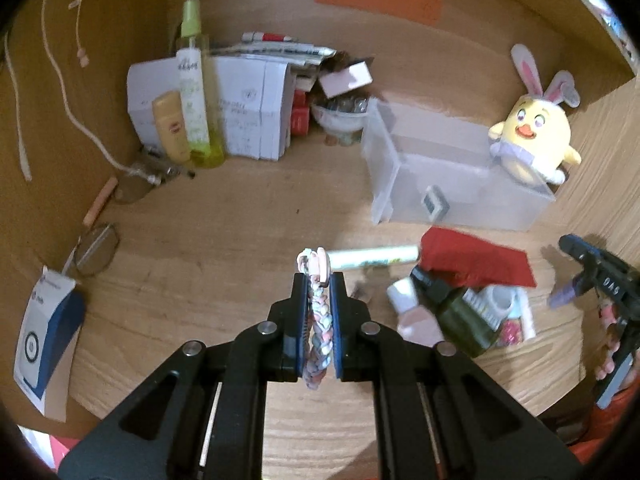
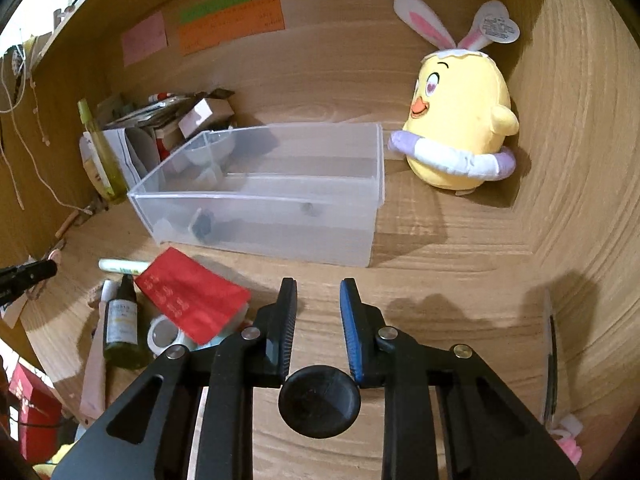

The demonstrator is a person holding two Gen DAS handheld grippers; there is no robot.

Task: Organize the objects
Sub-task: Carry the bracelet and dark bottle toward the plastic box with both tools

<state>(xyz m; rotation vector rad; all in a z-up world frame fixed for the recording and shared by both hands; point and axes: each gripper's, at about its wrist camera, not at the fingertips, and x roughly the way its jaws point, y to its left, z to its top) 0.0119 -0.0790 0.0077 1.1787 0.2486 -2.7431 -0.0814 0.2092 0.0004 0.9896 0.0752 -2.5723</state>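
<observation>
The braided cord (image 1: 318, 332) runs down between the left gripper's pads, its lower end hidden. At the lower left edge a white-and-blue box (image 1: 44, 332) is cut off. Inside the clear bin (image 2: 256, 216), a small dark item (image 2: 202, 226) stays too blurred to name.

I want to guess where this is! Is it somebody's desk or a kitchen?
Probably somebody's desk nook at home: wooden walls with sticky notes, a chick plush toy, eyeglasses and a clear plastic bin for tidying.

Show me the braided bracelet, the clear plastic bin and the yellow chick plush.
braided bracelet (image 1: 318, 320), left wrist view, braid middle.
clear plastic bin (image 2: 256, 196), right wrist view, front rim.
yellow chick plush (image 2: 460, 120), right wrist view, belly.
</observation>
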